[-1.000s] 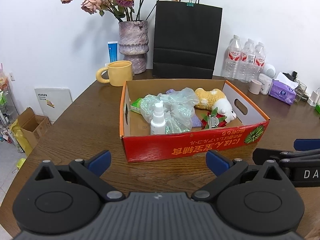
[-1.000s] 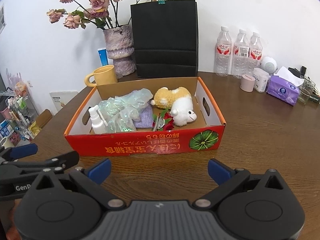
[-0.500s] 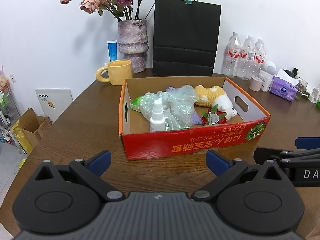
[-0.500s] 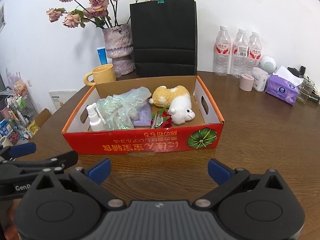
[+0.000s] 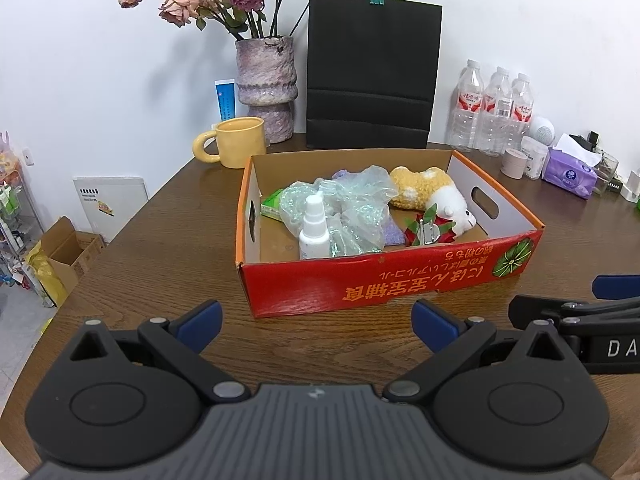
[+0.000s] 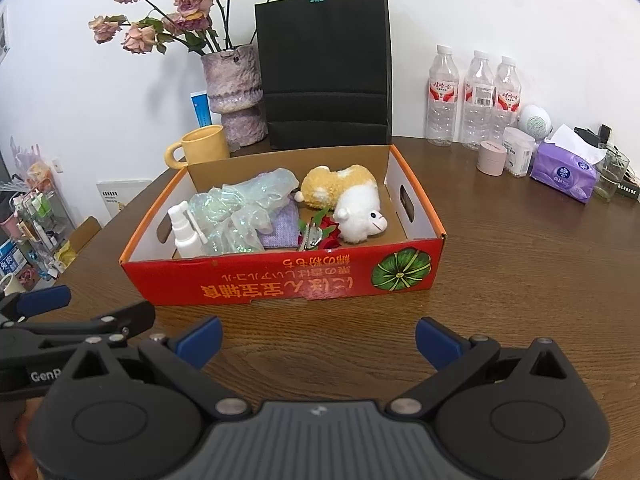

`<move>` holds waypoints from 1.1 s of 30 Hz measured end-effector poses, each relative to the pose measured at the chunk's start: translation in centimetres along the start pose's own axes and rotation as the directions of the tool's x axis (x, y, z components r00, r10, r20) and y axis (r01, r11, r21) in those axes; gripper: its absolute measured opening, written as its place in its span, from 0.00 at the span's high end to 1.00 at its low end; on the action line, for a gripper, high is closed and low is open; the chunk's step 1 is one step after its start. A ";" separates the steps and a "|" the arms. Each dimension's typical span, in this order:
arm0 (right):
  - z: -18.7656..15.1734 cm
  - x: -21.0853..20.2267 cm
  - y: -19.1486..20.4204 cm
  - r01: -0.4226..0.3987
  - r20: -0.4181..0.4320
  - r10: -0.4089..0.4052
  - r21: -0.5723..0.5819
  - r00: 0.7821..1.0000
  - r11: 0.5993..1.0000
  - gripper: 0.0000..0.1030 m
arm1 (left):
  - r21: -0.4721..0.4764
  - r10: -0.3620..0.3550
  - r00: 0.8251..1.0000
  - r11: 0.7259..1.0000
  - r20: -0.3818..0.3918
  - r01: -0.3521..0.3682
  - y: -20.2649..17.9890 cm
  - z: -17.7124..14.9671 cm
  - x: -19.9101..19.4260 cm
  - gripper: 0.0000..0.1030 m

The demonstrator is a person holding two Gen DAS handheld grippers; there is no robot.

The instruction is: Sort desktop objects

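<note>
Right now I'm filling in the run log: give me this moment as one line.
stage: pre-grasp | left gripper: open, empty | right gripper: open, empty | both short of red box | spray bottle, plush toy inside box

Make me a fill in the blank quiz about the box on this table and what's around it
The spray bottle stands inside the red ____.
The plush toy in the box is yellow and ____.
Behind the box, beside the vase, stands a ____ paper bag.
Both tongs, left and right, are ____.

Missing words: box; white; black; open
</note>
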State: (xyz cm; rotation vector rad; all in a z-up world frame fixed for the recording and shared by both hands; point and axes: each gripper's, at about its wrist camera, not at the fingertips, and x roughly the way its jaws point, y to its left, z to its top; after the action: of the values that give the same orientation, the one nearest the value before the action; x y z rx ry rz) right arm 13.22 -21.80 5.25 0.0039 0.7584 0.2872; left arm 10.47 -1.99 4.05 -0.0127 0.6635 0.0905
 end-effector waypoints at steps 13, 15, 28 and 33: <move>-0.1 0.3 -0.1 0.001 -0.008 -0.001 0.002 1.000 1.000 0.00 | 0.005 0.005 1.000 1.000 -0.003 -0.005 -0.2 -0.1 0.1 0.00; -0.1 0.3 -0.2 0.001 -0.009 -0.001 0.002 1.000 1.000 0.00 | 0.006 0.005 1.000 1.000 -0.003 -0.005 -0.2 -0.1 0.1 0.00; -0.2 0.2 -0.3 -0.003 -0.009 0.003 0.004 1.000 1.000 0.00 | 0.009 0.007 1.000 1.000 -0.003 -0.007 -0.4 -0.2 0.1 0.00; -0.2 0.2 -0.3 -0.003 -0.007 0.003 0.004 1.000 1.000 0.00 | 0.011 0.004 1.000 1.000 -0.003 -0.004 -0.3 -0.2 0.1 0.00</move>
State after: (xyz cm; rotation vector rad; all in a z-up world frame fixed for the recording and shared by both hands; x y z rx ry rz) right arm 13.26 -22.09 4.93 0.0075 0.7663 0.2892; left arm 10.45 -2.24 3.81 -0.0013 0.6667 0.0912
